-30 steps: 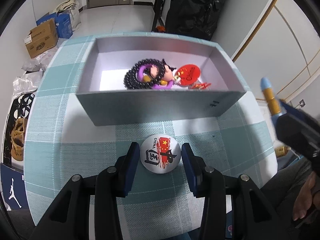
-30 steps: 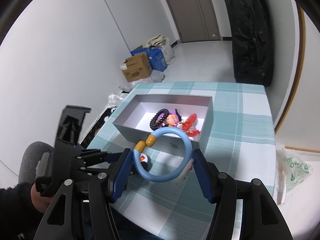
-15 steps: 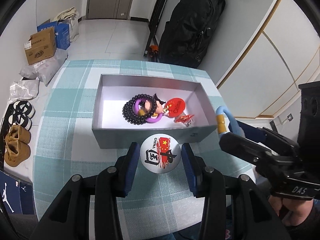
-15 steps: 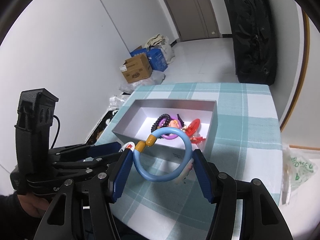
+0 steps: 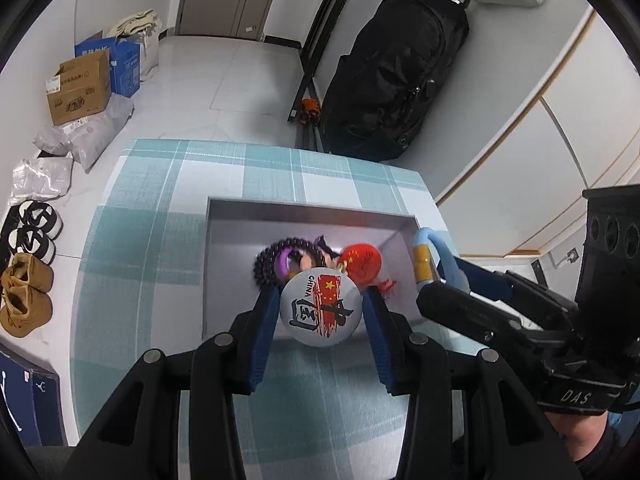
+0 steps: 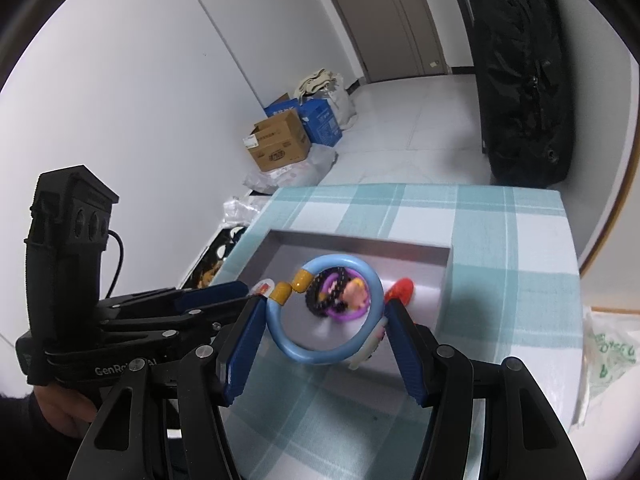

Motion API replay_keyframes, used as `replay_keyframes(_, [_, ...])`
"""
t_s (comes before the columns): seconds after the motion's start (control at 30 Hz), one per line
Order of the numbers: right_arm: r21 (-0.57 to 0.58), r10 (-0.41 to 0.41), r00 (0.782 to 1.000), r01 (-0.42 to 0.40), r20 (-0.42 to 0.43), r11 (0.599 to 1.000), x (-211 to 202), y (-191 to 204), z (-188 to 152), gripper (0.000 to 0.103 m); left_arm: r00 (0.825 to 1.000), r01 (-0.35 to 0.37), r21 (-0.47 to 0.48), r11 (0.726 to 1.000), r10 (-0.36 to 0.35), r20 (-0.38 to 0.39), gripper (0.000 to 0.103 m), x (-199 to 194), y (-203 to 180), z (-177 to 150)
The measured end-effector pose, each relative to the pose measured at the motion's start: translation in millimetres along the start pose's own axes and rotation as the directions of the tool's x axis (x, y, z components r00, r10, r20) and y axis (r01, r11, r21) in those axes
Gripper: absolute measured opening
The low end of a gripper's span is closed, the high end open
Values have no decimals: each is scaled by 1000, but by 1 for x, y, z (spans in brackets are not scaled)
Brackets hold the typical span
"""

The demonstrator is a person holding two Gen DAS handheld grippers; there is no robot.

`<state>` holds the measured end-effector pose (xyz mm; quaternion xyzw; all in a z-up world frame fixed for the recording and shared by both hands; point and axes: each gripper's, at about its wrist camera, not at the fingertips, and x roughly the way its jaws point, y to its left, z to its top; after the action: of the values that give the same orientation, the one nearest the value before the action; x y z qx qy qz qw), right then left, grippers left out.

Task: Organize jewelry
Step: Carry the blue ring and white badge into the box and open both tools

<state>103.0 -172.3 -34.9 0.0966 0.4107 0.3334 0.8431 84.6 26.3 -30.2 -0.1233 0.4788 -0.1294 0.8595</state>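
Your left tongs (image 5: pixel 320 312) are clamped on the badge (image 5: pixel 318 307), holding it over the box's (image 5: pixel 240 216) near edge. Your right tongs (image 6: pixel 326 320) grip the blue ring (image 6: pixel 316 354) above the box, over the beads (image 6: pixel 320 294) lying inside on the tabletop (image 6: pixel 500 240).

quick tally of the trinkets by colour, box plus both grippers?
White: 1, round badge in the left gripper
Blue: 1, ring in the right gripper
Black: 1, bead bracelet in the box
Purple: 1, ring
Red: 1, tag
Total: 5; the small figure and red charm are not counted.
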Motion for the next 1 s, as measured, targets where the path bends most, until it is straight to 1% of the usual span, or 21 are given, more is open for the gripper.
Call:
replay_keyframes(0.17, [29, 10, 1000, -9, -26, 1000, 15, -10, 8, 60, 1000, 5, -12, 1000, -5, -12, 38, 12, 4, 14])
replay_keyframes(0.33, [67, 15, 998, -12, -53, 998, 28, -24, 12, 61, 999, 10, -43, 999, -12, -30, 38, 20, 12, 20])
replay_keyframes(0.43, [91, 28, 998, -22, -64, 996, 32, -29, 14, 61, 999, 24, -69, 997, -27, -47, 38, 25, 19, 22])
replay_keyframes(0.57, [99, 37, 997, -31, -61, 995, 34, -30, 18, 61, 997, 30, -81, 996, -35, -63, 38, 28, 21, 22])
replay_keyframes(0.73, [97, 44, 997, -37, -63, 995, 37, -30, 20, 61, 997, 32, -65, 997, -36, -66, 38, 29, 18, 24])
replay_keyframes(1.0, [89, 35, 997, -30, -62, 996, 36, -29, 20, 61, 996, 41, -76, 996, -47, -78, 38, 35, 18, 25])
